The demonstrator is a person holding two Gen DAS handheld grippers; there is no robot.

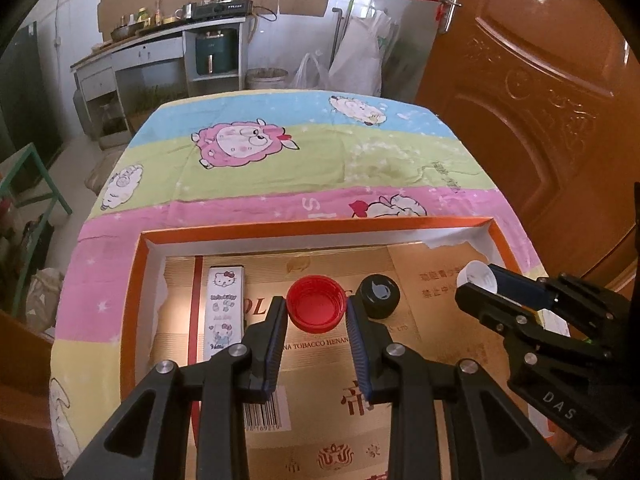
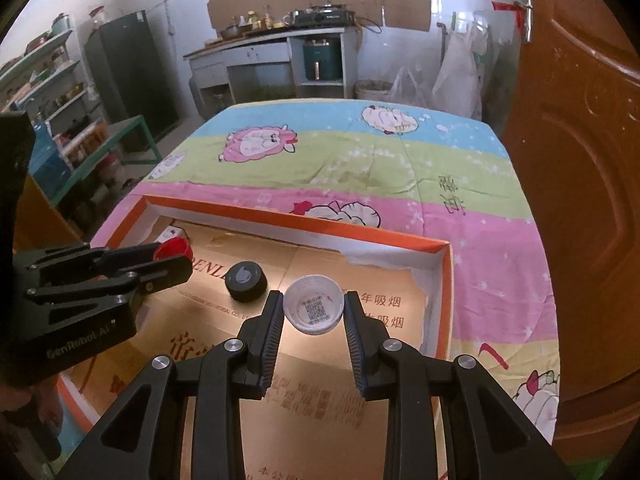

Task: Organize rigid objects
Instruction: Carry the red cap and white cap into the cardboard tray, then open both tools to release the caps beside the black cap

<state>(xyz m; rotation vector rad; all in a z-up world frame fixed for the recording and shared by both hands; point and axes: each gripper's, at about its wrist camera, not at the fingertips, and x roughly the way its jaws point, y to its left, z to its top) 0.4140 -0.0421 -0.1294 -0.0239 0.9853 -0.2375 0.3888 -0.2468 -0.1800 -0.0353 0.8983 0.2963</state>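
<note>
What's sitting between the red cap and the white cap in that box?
A black cap, lying on the box floor between the red cap and the white cap. Both wrist views show it; the right one most clearly.

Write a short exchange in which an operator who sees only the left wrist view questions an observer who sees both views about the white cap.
Operator: I see only one edge of the white cap at the tip of the right gripper. What is inside it?
Observer: A QR code is printed on its inner face.
Operator: Do both fingers reach it?
Observer: Yes, one finger touches each side of its rim, and its open side faces the camera.
</note>
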